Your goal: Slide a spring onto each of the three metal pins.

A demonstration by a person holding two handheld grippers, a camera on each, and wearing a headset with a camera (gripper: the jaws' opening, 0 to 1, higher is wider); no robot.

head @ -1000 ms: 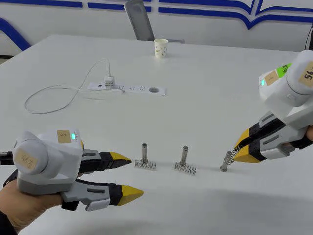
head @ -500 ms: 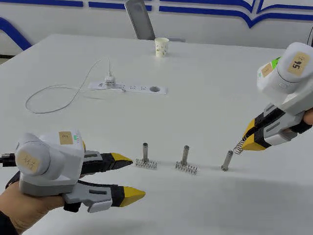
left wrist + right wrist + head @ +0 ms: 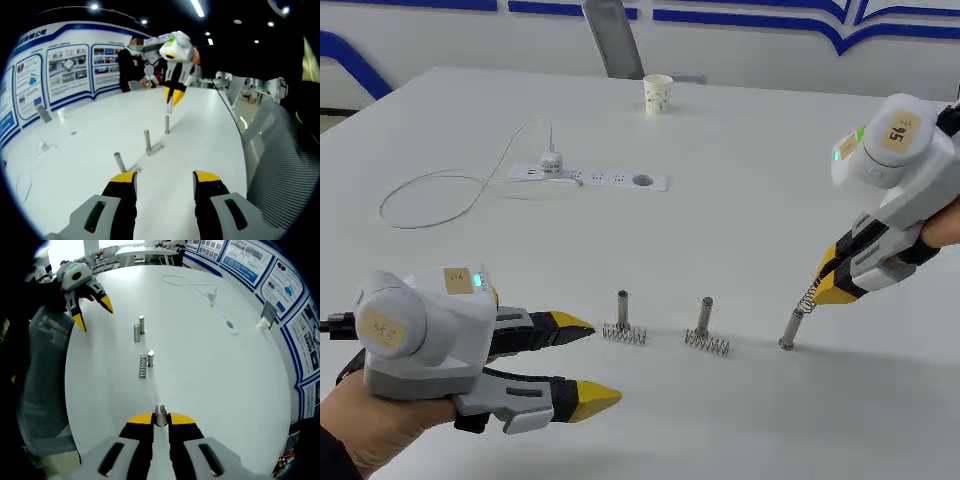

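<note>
**Spring at the tip of pin 3, 2 pins bare**

Labels first: the right gripper (image 3: 826,291) has a tan sticker with a handwritten number, looks like 56 to me. The left gripper (image 3: 604,362) has tan stickers too, but I can't read the scribble. Both show a small green light.

The right gripper is held up high and angled down, with its jaws pressed together on a spring (image 3: 807,298). The spring's lower end sits right at the top of the right pin (image 3: 789,328); can't tell if it's actually over it.

The left gripper sits low and level near the table's front edge, jaws spread apart, holding nothing.

The left pin (image 3: 622,308) and middle pin (image 3: 704,315) stand upright, each with a loose spring (image 3: 623,334) lying flat at its base.

The setting is a big white table (image 3: 750,170) with a power strip (image 3: 590,178), a white cable (image 3: 430,185) and a paper cup (image 3: 658,93), plus a white wall with blue stripes.
</note>
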